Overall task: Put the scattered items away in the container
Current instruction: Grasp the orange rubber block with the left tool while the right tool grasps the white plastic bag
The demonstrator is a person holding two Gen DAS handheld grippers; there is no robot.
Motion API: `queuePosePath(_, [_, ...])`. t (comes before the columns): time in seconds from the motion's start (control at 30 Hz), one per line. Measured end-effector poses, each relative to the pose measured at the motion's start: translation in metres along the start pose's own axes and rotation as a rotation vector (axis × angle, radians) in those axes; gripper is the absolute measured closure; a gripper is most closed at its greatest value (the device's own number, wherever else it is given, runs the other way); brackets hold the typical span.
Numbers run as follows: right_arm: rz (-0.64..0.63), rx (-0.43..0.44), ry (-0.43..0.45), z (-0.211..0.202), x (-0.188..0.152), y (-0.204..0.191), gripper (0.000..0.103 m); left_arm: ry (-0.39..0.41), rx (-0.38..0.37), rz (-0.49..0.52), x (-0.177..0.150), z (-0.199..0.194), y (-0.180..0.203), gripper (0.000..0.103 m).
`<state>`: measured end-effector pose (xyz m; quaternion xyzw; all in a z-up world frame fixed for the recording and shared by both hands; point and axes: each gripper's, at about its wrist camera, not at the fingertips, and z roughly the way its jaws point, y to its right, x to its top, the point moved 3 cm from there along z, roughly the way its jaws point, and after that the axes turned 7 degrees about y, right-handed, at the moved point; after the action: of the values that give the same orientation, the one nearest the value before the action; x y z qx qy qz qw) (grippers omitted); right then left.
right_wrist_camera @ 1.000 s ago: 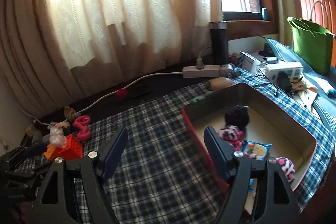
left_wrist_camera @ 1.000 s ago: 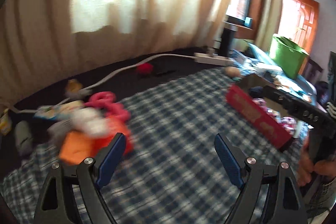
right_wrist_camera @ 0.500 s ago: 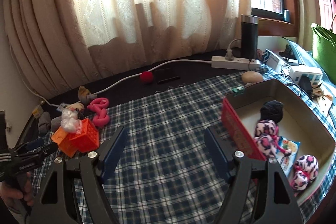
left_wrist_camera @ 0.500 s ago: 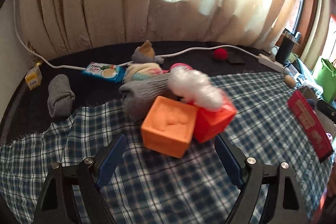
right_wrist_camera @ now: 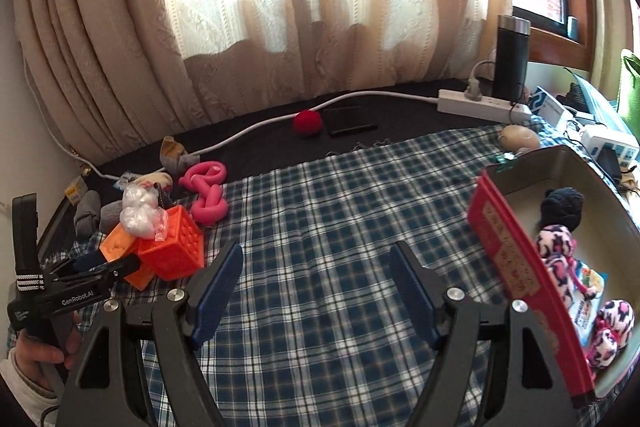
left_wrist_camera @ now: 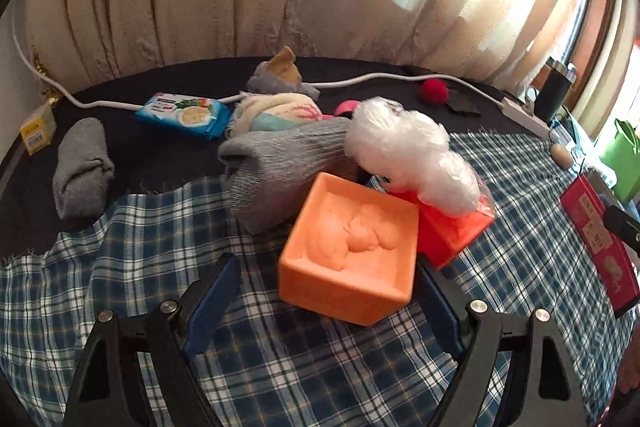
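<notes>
Two blue-padded fingers of the left gripper (left_wrist_camera: 324,301) frame the left wrist view, spread wide around the pale orange cube (left_wrist_camera: 350,247), which sits between them on the checked cloth (left_wrist_camera: 120,267). The right pad is hidden behind the cube's corner, so contact there cannot be told; the left pad stands clear of it, which reads as lining up a grasp, not yet a pinch. A darker orange cube (left_wrist_camera: 454,231) touches it behind, with a crumpled clear plastic wad (left_wrist_camera: 412,155) resting on top, and a grey sock (left_wrist_camera: 280,171) lies against both. Lifting the near cube may topple that plastic. Further back on the dark desk (left_wrist_camera: 168,163) lie a rolled grey sock (left_wrist_camera: 82,175) and a blue snack packet (left_wrist_camera: 182,115).

From the right wrist view, the right gripper (right_wrist_camera: 316,291) hangs spread and empty over bare cloth, midway between pile and container, probably waiting its turn. The container (right_wrist_camera: 600,183), a red-sided box at right, already holds a dark yarn ball (right_wrist_camera: 564,203) and spotted pink socks (right_wrist_camera: 556,255). The pile sits well apart from it at left, with a pink twisted toy (right_wrist_camera: 208,195) beside it.
</notes>
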<state>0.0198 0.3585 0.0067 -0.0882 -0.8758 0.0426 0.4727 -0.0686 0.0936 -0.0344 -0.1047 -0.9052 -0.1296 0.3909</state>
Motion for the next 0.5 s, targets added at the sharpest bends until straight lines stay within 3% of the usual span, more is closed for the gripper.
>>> queuePosePath(0.1, [-0.01,0.008,-0.009,0.004,-0.001,-0.007,0.024,-0.019,-0.018,0.01,-0.003,0.004,0.003,0.043])
queuePosePath(0.33, [-0.076,0.037,-0.013,0.004,-0.001,-0.031,0.024,-0.034,0.03,0.0,-0.006,-0.008,0.004,0.045])
queuePosePath(0.5, [-0.133,0.088,-0.02,0.006,0.0,-0.055,0.024,0.006,0.038,-0.023,-0.004,-0.028,0.003,0.045])
